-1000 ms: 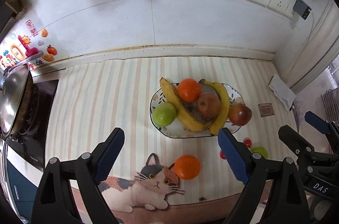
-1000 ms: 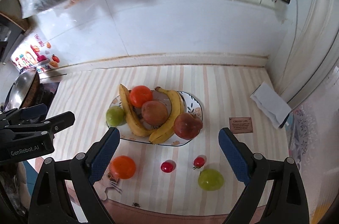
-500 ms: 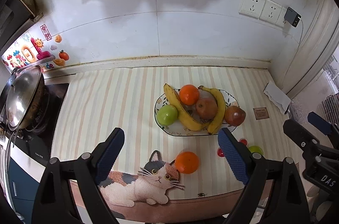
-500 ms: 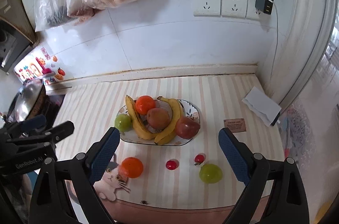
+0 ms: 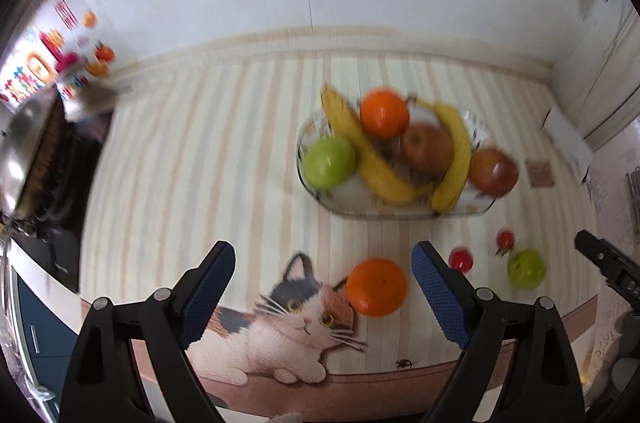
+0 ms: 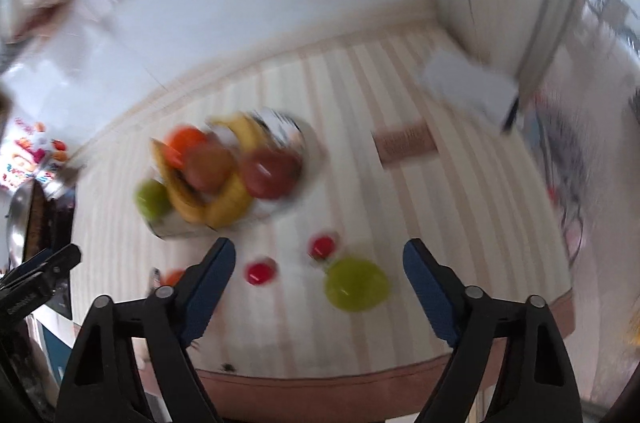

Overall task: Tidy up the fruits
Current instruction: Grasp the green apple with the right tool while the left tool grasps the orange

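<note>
A plate (image 5: 476,133) (image 6: 298,139) on the striped counter holds two bananas, an orange, a green apple and two reddish fruits. In front of it lie a loose orange (image 5: 376,287), two small red fruits (image 5: 461,259) (image 5: 505,238) and a small green fruit (image 5: 527,268). My left gripper (image 5: 323,287) is open and empty, with the loose orange between its fingers' line, nearer the right finger. My right gripper (image 6: 319,279) is open and empty above the green fruit (image 6: 356,284) and a red fruit (image 6: 261,272). Both views are blurred.
A pot (image 5: 20,151) sits on a stove at the far left. A cat picture (image 5: 288,327) marks the mat's front edge. A white folded cloth (image 6: 466,87) and a brown card (image 6: 404,141) lie at the right, by the wall corner.
Both grippers have dropped closer to the counter. The left one now frames the loose orange. The right one swung right and tilted over the small green and red fruits. Jaws stay open.
</note>
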Demonstrator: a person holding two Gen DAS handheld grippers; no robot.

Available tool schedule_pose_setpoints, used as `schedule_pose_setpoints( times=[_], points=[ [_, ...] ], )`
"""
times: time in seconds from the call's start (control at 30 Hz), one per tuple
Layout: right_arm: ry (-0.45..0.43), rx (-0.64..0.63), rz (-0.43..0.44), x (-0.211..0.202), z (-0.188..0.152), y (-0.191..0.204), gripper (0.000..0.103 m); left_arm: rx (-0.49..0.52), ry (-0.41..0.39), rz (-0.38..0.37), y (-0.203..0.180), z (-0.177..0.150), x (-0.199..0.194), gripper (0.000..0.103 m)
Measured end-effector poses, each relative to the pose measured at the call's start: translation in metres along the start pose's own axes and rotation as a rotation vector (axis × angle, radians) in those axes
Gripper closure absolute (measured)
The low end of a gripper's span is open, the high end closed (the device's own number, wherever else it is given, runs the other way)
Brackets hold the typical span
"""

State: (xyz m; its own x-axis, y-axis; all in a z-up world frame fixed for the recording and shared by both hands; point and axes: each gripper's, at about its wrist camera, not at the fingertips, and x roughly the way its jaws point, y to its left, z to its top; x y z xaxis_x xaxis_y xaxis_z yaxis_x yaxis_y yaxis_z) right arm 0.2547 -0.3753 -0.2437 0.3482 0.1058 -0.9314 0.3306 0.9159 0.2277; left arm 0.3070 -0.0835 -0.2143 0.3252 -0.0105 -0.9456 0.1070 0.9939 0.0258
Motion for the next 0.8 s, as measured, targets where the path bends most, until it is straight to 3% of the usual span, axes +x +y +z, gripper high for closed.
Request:
schedule_pose_setpoints(
  times=[0.1, 0.17, 0.43, 0.5, 0.53, 0.6, 0.8],
  points=[
    [0.081, 0.043, 0.013, 0.038, -0.009, -0.017, 0.026, -0.005, 0.111, -0.031, -0.006, -0.005, 0.033, 0.013],
    [0.135, 0.072, 0.026, 0.061, -0.015, -0.025, 0.037, -0.01, 0.196, -0.055, -0.01, -0.01, 0.057, 0.013],
    [0.147, 0.043, -0.053, 0.086, -0.016, -0.029, 0.038, 0.006, 0.401, -0.118, -0.035, -0.029, 0.121, 0.013],
    [0.156, 0.053, -0.034, 0.09, -0.016, -0.03, 0.038, 0.013, 0.414, -0.126, -0.042, -0.031, 0.129, 0.013],
    [0.156, 0.051, -0.035, 0.091, -0.015, -0.03, 0.038, 0.017, 0.411, -0.126, -0.044, -0.032, 0.131, 0.019],
    [0.151, 0.04, -0.04, 0.093, -0.015, -0.028, 0.038, 0.035, 0.396, -0.115, -0.05, -0.033, 0.134, 0.039],
    [0.158, 0.0, -0.031, 0.098, -0.011, -0.023, 0.038, 0.029, 0.366, -0.109, -0.051, -0.038, 0.135, 0.041]
  ],
)
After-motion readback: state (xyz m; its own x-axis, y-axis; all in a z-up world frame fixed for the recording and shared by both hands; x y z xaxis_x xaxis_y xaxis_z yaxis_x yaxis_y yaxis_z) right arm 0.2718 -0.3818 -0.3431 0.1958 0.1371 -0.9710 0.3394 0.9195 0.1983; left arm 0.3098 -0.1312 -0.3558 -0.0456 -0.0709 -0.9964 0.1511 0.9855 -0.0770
